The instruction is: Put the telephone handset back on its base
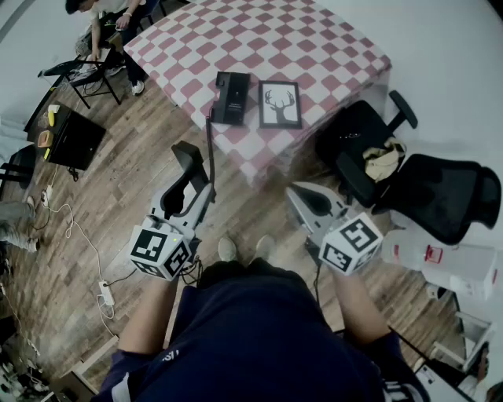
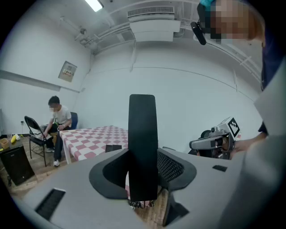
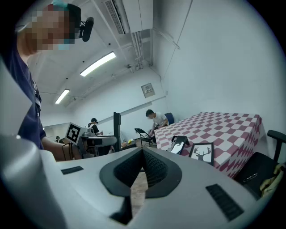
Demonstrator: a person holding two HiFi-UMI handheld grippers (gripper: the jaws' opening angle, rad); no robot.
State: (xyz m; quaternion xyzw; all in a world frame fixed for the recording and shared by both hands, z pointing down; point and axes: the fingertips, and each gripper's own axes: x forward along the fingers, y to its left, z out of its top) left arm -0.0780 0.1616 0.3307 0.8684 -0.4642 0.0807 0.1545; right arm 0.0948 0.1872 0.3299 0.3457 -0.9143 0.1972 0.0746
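Observation:
The black telephone handset (image 1: 186, 162) stands upright between the jaws of my left gripper (image 1: 189, 187), which is shut on it; in the left gripper view the handset (image 2: 142, 143) rises as a dark bar out of the left gripper (image 2: 143, 179). Its cord (image 1: 210, 145) runs up to the black phone base (image 1: 230, 98) on the near edge of the checkered table (image 1: 259, 39), some way ahead of me. The base (image 3: 179, 144) also shows small in the right gripper view. My right gripper (image 1: 302, 196) hangs beside the left, shut and empty, its pads (image 3: 149, 166) meeting.
A framed deer picture (image 1: 280, 104) lies right of the base. Two black office chairs (image 1: 369, 149) stand at the table's right. A seated person (image 1: 110, 23) and a folding chair (image 1: 78, 74) are at far left, with a black box (image 1: 67, 137) and floor cables (image 1: 78, 235).

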